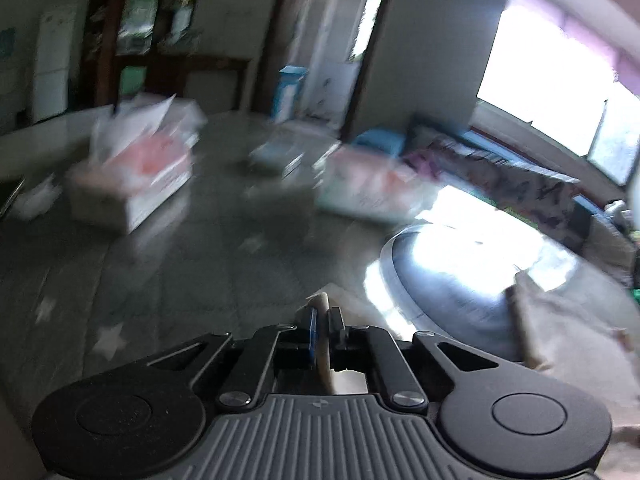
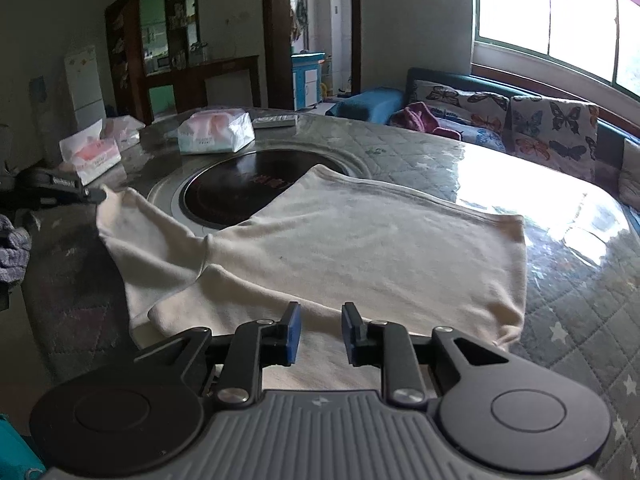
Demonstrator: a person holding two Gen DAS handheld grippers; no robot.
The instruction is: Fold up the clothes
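Observation:
A cream-white garment (image 2: pixel 360 240) lies spread on the round table (image 2: pixel 580 280), partly over a dark round hotplate (image 2: pixel 240 192). My right gripper (image 2: pixel 320 332) is open and empty, just above the garment's near edge. My left gripper (image 1: pixel 323 320) is shut on a fold of the cream garment (image 1: pixel 322 344); its view is blurred. In the right wrist view the left gripper (image 2: pixel 98 196) holds the garment's left sleeve end, lifted off the table at the far left.
Tissue packs (image 2: pixel 216 130) (image 2: pixel 92 154) and a remote (image 2: pixel 276 121) sit at the table's far side. A butterfly-print sofa (image 2: pixel 540 124) runs along the window on the right. A grey-blue cloth (image 2: pixel 14 252) lies at the left edge.

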